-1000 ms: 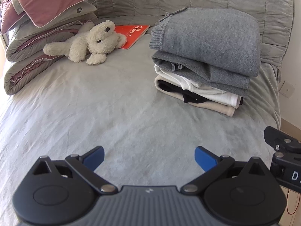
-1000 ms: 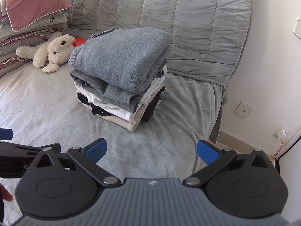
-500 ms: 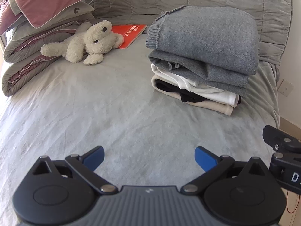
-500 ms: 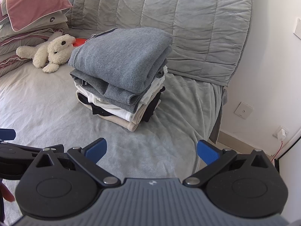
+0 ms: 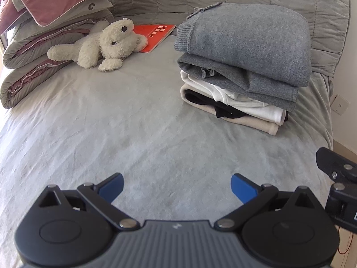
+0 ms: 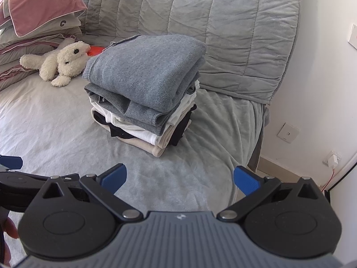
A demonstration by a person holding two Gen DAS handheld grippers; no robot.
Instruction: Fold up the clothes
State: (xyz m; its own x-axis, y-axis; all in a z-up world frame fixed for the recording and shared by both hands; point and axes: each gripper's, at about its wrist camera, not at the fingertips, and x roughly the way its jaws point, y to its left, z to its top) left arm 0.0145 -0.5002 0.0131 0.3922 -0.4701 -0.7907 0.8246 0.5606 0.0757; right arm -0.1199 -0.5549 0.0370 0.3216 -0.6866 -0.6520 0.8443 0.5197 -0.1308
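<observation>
Clothes are already folded and lie in one stack (image 5: 243, 67) on the grey bed (image 5: 138, 134): a grey sweater on top, a darker grey piece under it, then white, black and beige layers. Compared with one second ago, almost nothing has changed; in the left wrist view the stack and the plush bear (image 5: 104, 44) have slid only a little toward 9 o'clock, so the left gripper (image 5: 176, 184) has drifted slightly, while the right wrist view looks the same. Both grippers stay with fingers spread wide and hold nothing; the right gripper (image 6: 180, 177) hovers over bare bedding in front of the stack, not touching it. My judgement is that the folding is finished or in a pause, because no loose garment is visible near either tool. The left view shows the red booklet (image 5: 154, 36) whole beside the bear at 11 o'clock, and part of the right gripper at 4 o'clock. The right view instead shows the far side of the stack, the wall socket (image 6: 287, 132) at 3 o'clock, the charger (image 6: 333, 159) below it, and fingertips (image 6: 10, 231) of the person at 8 o'clock.
</observation>
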